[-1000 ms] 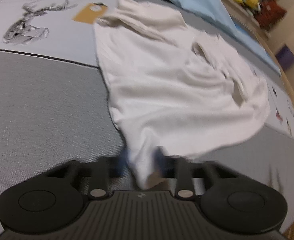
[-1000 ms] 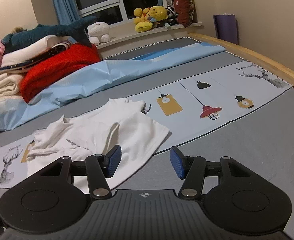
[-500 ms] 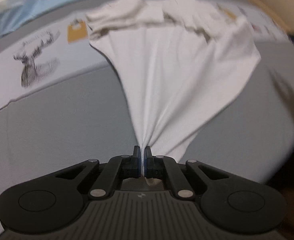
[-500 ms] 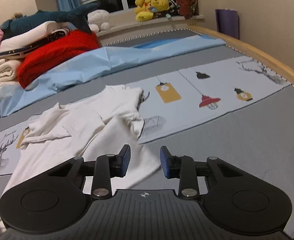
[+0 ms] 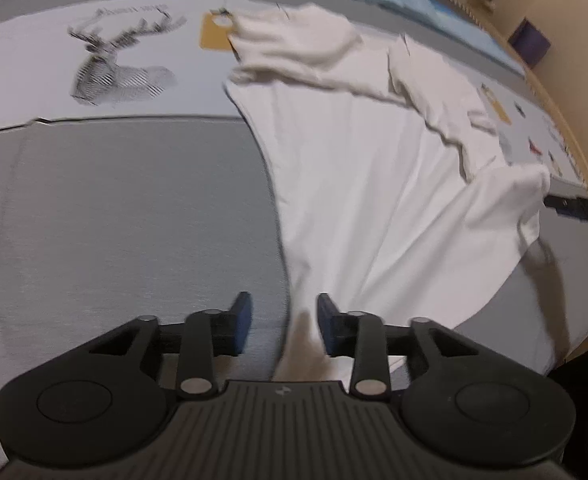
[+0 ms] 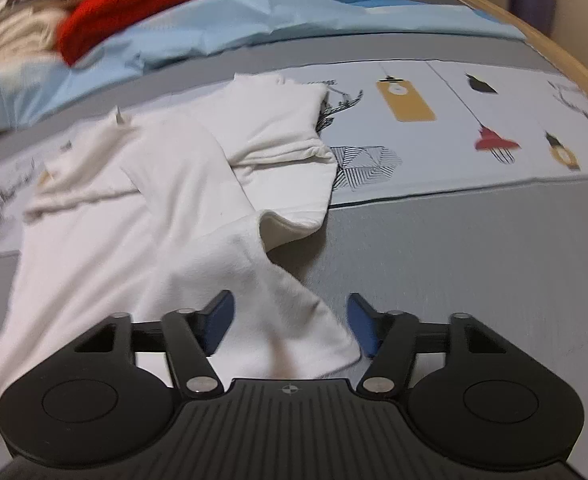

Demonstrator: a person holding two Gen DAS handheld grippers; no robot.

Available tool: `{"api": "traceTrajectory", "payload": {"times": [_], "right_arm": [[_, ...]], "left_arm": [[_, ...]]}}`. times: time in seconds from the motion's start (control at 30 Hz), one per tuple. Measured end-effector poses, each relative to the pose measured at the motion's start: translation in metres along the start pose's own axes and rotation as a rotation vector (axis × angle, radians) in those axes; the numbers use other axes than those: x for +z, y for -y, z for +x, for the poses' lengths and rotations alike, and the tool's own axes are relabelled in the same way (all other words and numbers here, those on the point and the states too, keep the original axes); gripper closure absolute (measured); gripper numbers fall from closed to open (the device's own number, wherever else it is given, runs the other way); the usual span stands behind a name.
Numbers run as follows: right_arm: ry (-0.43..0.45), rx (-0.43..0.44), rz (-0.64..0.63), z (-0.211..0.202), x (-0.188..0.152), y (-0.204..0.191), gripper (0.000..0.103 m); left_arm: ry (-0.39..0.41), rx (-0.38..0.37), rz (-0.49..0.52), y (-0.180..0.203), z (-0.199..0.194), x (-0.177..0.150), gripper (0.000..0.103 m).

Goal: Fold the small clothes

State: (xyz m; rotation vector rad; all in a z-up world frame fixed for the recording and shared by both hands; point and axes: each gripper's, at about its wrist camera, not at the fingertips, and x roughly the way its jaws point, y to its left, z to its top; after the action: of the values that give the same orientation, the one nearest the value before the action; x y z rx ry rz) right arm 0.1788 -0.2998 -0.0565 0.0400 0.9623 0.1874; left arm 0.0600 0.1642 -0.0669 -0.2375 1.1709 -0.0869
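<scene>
A white shirt (image 5: pixel 374 184) of soft, matte knit lies spread on the bed (image 5: pixel 133 208), its lower half smoothed into long shallow creases over the plain grey, finely ribbed cover, its upper half bunched in thick rumpled folds over the pale printed band. That band carries a hatched grey deer (image 5: pixel 113 68), a mustard tag (image 5: pixel 213 32) shape, and in the right wrist view black, yellow and red hanging lamps (image 6: pixel 494 140). The left claw (image 5: pixel 283 322) has blue padded fingers (image 5: pixel 241 320) on black jointed arms; its jaws are opening, released, with one hem corner of the shirt running up between them and touching neither pad clearly. The right claw (image 6: pixel 289 326), of the same build, is also opening and unclenched; a narrow tongue of the shirt's other hem corner lies between its pads, its edge against the right one, though the pads do not press it. Just beyond, the cloth is turned over in a rounded loop, showing its inner face. In the left view the right claw's dark tip shows at the shirt's far corner. Behind the shirt lie a crumpled light-blue sheet (image 6: pixel 213 28) and a red ribbed knit (image 6: pixel 145 4), blurred. A curved wooden rail (image 6: pixel 566 56) edges the bed.
</scene>
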Motion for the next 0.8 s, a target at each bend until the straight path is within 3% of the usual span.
{"api": "traceTrajectory", "payload": {"times": [0.1,0.23,0.33,0.37,0.4,0.47,0.5,0.6,0.8], "right_arm": [[-0.035,-0.023,-0.030,0.020,0.004,0.001,0.030],[-0.058,-0.030,-0.066,0.037,0.006,-0.002,0.030],[-0.075,-0.025,-0.128,0.046,0.006,-0.009,0.039],[-0.091,-0.019,-0.152,0.049,0.004,-0.011,0.053],[-0.105,-0.017,-0.168,0.051,0.003,-0.012,0.074],[-0.127,-0.006,-0.197,0.050,0.001,-0.014,0.094],[-0.130,0.005,-0.199,0.048,0.000,-0.013,0.095],[-0.114,0.045,-0.196,0.033,-0.003,-0.009,0.096],[-0.132,0.124,-0.199,-0.005,-0.015,0.016,0.097]], "left_arm": [[-0.040,0.008,0.050,0.014,0.018,-0.001,0.046],[-0.104,0.022,0.085,0.025,0.041,-0.001,0.046],[-0.126,0.023,0.116,0.029,0.046,-0.002,0.050],[-0.129,0.023,0.125,0.031,0.047,-0.002,0.058],[-0.135,0.025,0.130,0.031,0.048,-0.002,0.071],[-0.148,0.038,0.133,0.030,0.049,-0.003,0.085],[-0.150,0.042,0.134,0.030,0.049,-0.003,0.091],[-0.135,0.046,0.135,0.032,0.044,-0.004,0.095],[-0.089,0.048,0.144,0.033,0.025,-0.009,0.097]]}}
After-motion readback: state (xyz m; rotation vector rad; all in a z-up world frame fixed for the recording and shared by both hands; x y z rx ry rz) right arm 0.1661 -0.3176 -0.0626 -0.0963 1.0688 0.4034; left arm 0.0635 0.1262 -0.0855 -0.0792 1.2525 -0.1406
